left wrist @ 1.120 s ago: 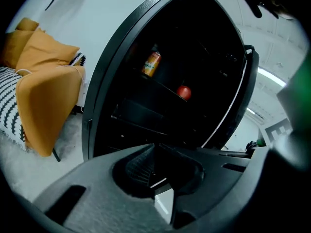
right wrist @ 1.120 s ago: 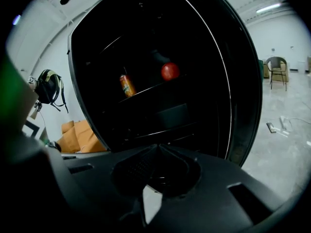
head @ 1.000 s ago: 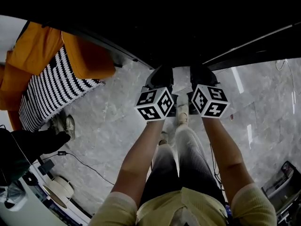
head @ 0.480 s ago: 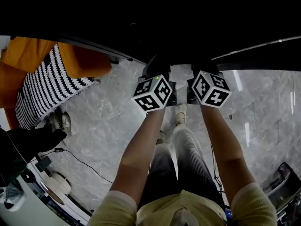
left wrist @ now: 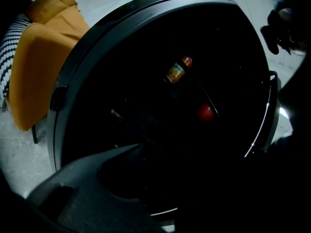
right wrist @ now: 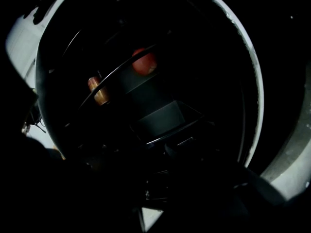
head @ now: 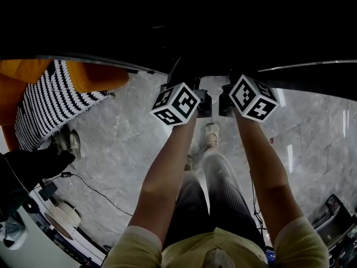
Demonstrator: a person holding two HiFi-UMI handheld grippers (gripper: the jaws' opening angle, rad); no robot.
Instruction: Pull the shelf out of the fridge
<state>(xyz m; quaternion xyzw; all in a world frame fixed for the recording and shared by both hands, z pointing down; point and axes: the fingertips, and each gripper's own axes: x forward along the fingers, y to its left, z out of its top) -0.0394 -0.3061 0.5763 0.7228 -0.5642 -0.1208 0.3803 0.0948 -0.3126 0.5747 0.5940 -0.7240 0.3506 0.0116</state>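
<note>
"What's the room like from where you stand?"

"There's a glossy grey floor (head: 122, 144), veined like marble, with a thin black cable (head: 95, 191) trailing across it. Off to the left an orange cloth (head: 97, 76) and a black-and-white striped knit (head: 50, 108) hang draped together, soft and folded. The fridge (head: 178, 27) is a black cave straight ahead."

"And the shelf?"

"The shelf (right wrist: 163, 118) sits inside the fridge, right in front of both grippers. It's a dark flat pane with a thin bright front edge. Further in there's a bottle (left wrist: 176, 72) with an orange label and a round red thing (left wrist: 205, 112)."

"What about the grippers?"

"They're side by side at the fridge's mouth. The left gripper (head: 188, 80) has just been opening its jaws. One smooth grey jaw stands off to the side with a dark gap beside it, and a thin pale edge shows low in that gap. The right gripper (head: 239, 80) has its jaws closed together, and it's too dark to tell whether they pinch the shelf's edge."
</note>
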